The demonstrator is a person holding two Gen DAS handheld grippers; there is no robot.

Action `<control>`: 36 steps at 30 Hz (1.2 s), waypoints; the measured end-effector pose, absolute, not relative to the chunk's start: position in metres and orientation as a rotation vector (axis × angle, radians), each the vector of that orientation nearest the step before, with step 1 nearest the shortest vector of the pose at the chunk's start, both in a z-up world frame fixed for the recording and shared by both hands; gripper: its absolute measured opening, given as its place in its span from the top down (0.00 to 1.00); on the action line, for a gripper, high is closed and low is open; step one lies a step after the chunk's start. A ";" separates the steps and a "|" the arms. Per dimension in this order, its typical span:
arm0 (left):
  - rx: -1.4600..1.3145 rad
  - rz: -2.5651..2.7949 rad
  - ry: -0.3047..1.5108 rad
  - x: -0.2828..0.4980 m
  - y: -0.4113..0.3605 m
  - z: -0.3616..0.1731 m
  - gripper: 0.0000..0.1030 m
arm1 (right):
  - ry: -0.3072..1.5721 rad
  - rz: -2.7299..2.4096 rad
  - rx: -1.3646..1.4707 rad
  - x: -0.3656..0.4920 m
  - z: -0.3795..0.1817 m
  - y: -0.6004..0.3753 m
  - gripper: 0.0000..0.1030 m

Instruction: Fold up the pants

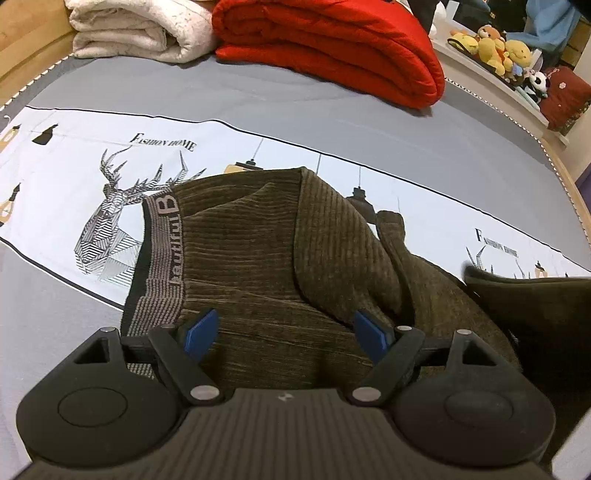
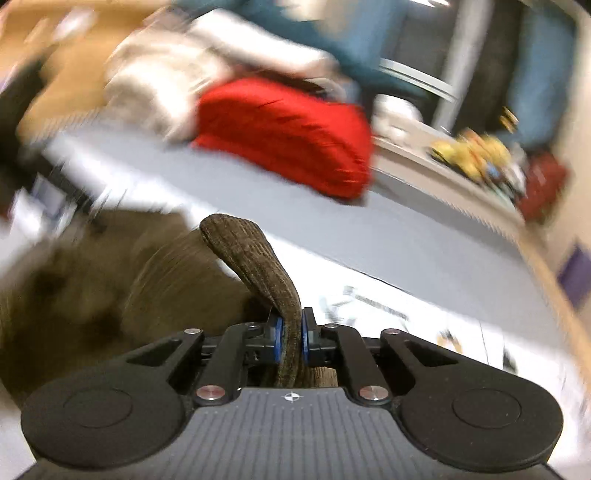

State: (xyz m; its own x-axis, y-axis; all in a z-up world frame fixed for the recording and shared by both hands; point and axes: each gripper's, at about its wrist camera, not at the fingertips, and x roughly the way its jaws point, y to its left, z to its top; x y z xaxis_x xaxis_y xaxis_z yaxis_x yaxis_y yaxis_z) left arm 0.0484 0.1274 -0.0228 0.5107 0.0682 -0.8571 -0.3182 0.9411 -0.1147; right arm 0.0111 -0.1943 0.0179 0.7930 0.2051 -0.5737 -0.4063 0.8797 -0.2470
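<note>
Pinching one pants (image 2: 258, 258) fold, right gripper (image 2: 290, 341).

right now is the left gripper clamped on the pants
No, the left gripper hangs open over the brown corduroy pants, its blue pads standing wide apart with no cloth pinched between them.

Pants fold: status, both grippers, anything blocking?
Left gripper open, hovering above the pants. Right gripper shut on a fold of the brown fabric. Red blanket and white blanket lie apart; nothing blocking.
</note>
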 end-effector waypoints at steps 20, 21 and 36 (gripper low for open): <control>-0.276 0.216 1.055 0.047 0.127 -0.029 0.18 | 0.755 -0.928 0.705 -0.069 -0.042 -0.604 0.92; -0.291 0.217 1.060 0.046 0.131 -0.029 0.18 | 0.727 -0.903 0.672 -0.065 -0.039 -0.602 0.93; -0.498 0.265 1.157 0.004 0.238 -0.043 0.18 | 0.748 -1.141 0.532 -0.056 -0.022 -0.583 0.64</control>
